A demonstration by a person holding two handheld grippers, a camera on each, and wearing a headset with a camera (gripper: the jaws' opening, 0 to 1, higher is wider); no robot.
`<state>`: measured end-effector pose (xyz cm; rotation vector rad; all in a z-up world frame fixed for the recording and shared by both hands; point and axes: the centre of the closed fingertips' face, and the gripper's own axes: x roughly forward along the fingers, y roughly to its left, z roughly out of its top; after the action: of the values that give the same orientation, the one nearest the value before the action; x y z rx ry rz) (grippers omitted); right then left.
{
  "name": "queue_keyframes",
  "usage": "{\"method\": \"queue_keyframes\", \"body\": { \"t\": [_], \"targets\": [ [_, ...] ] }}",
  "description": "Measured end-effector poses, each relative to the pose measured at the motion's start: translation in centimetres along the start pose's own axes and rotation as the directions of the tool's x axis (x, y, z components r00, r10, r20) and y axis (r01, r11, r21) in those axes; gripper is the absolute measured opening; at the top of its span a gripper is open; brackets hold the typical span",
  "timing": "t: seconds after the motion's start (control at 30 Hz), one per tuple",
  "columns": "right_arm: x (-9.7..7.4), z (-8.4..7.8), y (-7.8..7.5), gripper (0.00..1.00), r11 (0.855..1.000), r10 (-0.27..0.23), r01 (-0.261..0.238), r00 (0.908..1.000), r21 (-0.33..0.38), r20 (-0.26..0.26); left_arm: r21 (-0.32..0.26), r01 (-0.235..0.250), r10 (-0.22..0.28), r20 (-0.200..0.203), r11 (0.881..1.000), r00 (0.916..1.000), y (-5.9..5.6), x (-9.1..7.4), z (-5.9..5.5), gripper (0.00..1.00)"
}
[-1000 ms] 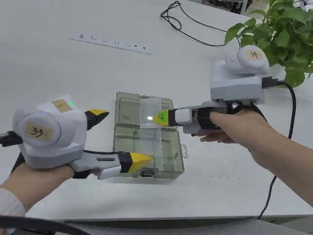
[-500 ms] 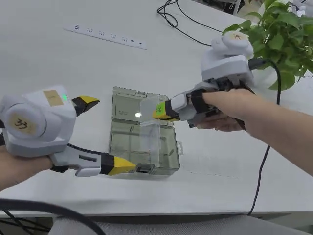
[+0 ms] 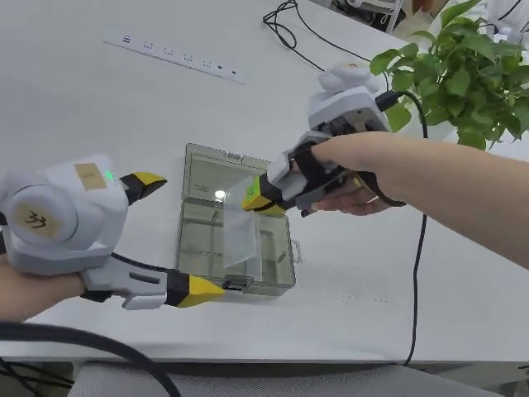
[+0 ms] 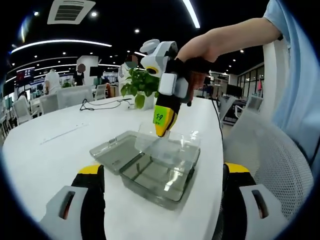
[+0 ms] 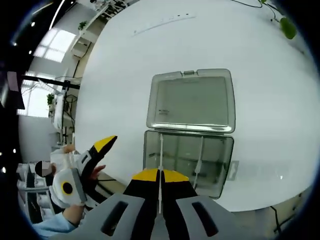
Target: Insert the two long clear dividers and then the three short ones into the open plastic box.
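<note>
The open smoky plastic box lies on the white table, its lid flat behind the base. My right gripper is shut on a clear divider that hangs from its yellow tips down into the base. In the right gripper view the divider is edge-on, running from the shut gripper into the base. Another pale strip stands in the base beside it. My left gripper is open at the box's left front corner, holding nothing. The left gripper view shows the box between its jaws.
A white power strip lies at the far side of the table. Black cables and a potted plant stand at the back right. The table's front edge is just past the box.
My right gripper has tilted downward and carried the divider left and lower, from above the hinge into the box base. The left gripper stays open beside the box.
</note>
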<state>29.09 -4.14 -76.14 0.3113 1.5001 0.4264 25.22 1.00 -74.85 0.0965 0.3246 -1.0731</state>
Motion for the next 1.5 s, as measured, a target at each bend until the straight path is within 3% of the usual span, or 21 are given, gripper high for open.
{"method": "queue_keyframes", "body": {
  "t": [0.33,0.83,1.5],
  "targets": [
    [1.3,-1.8,0.4,0.02,0.999,-0.044,0.045,0.9985,0.023,-0.033,0.000,-0.005,0.005,-0.004,1.000,1.0000,0.0,-0.1,-0.4,1.00],
    [2.2,-0.9,-1.1,0.02,0.996,-0.087,0.088,0.9950,0.032,-0.050,-0.015,-0.010,0.010,-0.005,1.000,0.9999,-0.2,-0.2,-0.8,0.99],
    [3.5,-0.2,-1.8,0.02,0.993,-0.119,0.120,0.9906,0.009,-0.067,-0.027,-0.014,0.014,-0.009,1.000,0.9999,-0.4,-0.3,-1.0,0.98]
  ]
}}
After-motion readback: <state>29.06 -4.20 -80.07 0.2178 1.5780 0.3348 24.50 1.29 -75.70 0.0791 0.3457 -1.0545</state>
